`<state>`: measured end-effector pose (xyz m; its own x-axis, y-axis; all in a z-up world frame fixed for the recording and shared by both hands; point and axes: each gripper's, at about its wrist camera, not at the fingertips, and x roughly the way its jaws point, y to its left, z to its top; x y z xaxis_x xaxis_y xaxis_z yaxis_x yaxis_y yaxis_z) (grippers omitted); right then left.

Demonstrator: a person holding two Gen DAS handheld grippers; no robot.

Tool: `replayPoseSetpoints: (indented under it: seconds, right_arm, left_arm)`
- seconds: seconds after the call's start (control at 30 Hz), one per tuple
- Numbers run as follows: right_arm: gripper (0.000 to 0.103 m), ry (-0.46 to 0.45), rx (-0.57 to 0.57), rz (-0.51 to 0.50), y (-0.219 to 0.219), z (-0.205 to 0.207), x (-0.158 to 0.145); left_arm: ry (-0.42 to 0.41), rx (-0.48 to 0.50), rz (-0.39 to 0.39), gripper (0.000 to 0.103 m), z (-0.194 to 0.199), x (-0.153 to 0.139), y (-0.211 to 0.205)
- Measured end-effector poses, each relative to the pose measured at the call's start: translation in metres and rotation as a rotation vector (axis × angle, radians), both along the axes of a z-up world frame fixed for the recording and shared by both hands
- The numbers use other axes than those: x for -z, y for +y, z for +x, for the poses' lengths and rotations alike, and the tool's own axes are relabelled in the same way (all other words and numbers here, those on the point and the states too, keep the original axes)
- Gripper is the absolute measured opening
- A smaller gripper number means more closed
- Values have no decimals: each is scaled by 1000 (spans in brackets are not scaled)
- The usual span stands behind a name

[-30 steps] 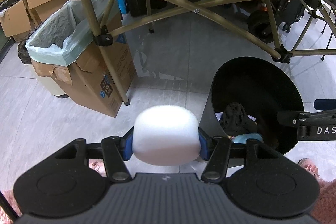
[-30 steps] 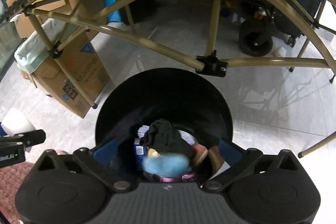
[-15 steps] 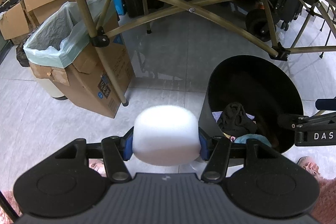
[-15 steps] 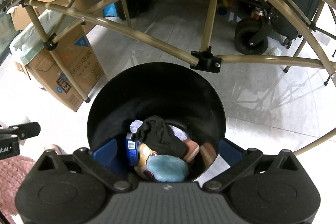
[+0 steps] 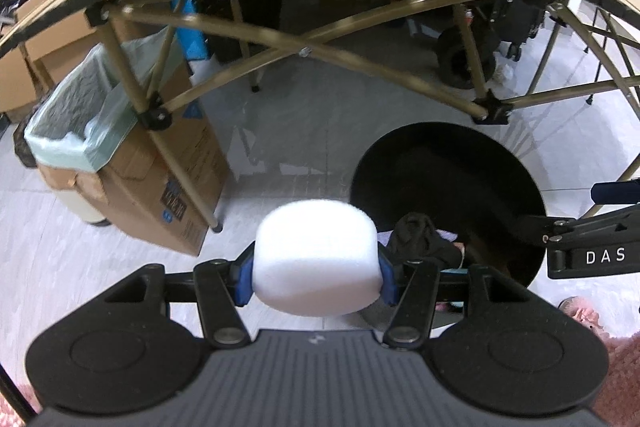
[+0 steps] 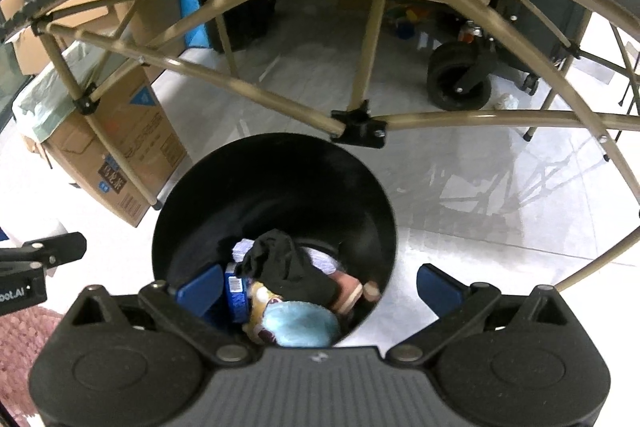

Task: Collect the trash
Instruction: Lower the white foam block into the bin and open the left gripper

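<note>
floor: pale tile under a folding bench frame [image 5: 304, 51], lined cardboard box [image 5: 132, 151] at left.
left gripper [image 5: 316, 273]: jaws clamped on white foam block [image 5: 316, 259], now shifted closer to bin, block's right edge overlapping its rim.
black bin [image 6: 276, 187]: holds black cloth [image 6: 280, 267], blue pad [image 6: 300, 323], other scraps.
right gripper [image 6: 320, 291]: jaws apart, empty, straddling near rim.
next: likely carry block over opening, release.

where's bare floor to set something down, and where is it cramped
Bare tile lies between the cardboard box and the black bin, and right of the bin beneath the table frame. The bin's bottom is crowded with trash; table legs hem the box side.
</note>
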<state>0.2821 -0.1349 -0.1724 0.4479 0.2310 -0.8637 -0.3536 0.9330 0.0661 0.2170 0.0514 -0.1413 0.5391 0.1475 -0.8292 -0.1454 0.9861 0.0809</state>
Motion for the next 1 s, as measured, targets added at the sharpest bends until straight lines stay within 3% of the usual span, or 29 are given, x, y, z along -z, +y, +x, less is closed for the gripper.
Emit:
replayPoseSetpoints:
  seconds: [0.57,1.0]
  right_arm:
    - [103,-50,135,-16,-65,-1,-11]
    - [103,-60,216,-22,-90,1,-9]
  left_arm:
    - [31,111,-1,57,43,12,-58]
    - [128,143,-62,57,80,43,-88]
